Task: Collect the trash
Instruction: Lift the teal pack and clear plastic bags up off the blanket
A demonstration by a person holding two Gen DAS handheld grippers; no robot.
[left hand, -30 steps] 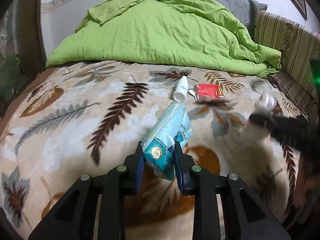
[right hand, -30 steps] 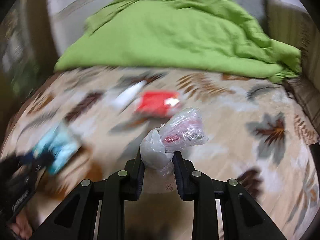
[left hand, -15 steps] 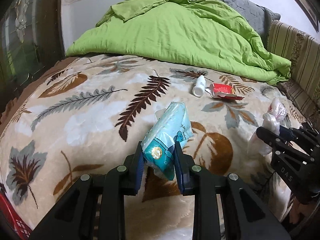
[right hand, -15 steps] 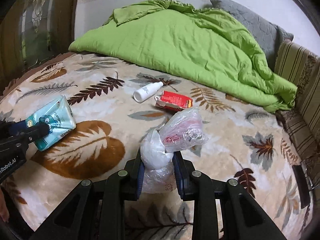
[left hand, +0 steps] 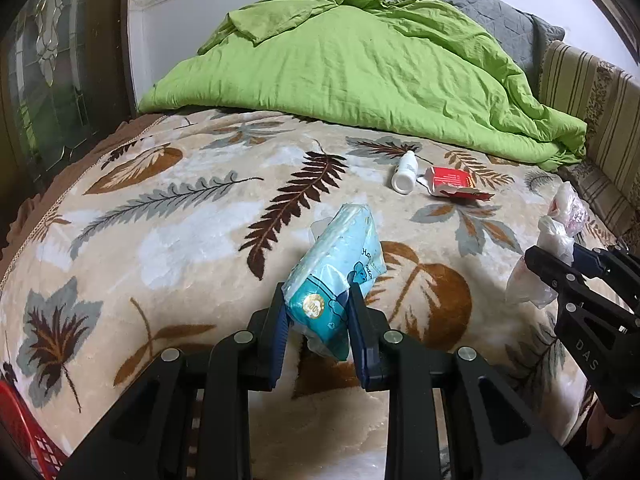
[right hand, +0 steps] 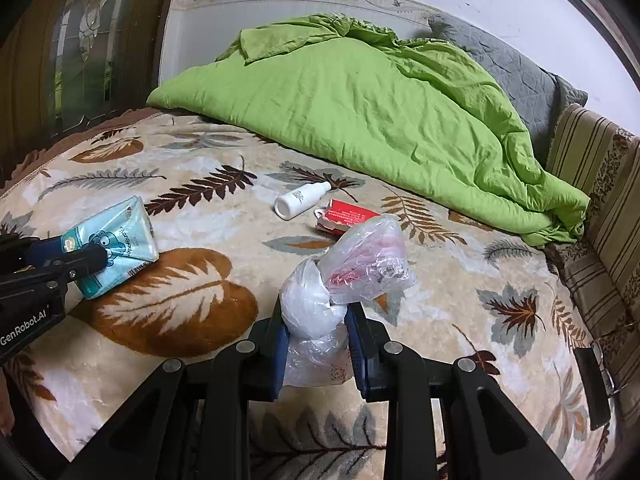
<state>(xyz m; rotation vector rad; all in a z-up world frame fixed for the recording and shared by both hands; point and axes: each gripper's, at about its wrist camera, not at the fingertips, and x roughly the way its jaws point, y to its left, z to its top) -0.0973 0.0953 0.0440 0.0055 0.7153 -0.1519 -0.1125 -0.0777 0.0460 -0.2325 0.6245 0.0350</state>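
Clamping a teal tissue pack [left hand: 336,276] between the fingers [left hand: 280,328] of the left gripper [left hand: 316,320], lifted clear of the bed [left hand: 192,240]. Pinching a crumpled clear plastic bag [right hand: 344,280] in the right gripper [right hand: 316,324], fingers closed on its bunched neck, with something red showing inside. Carrying both loads above the near part of the leaf-patterned blanket, left load to the left, right load to the right, well apart.

Further out, lying untouched near the middle of the bed: a white bottle [right hand: 302,199] on its side and, just to its right, a torn red carton [right hand: 345,216]. Beyond those, bunching against the far wall, a green duvet [right hand: 360,112].

Judging the step as transport of two collected pieces. Peeking in at the near left corner of the left view: a red basket [left hand: 24,432], possibly the bin. Needing next to swing both loads over a bin, release, then return for bottle and carton.
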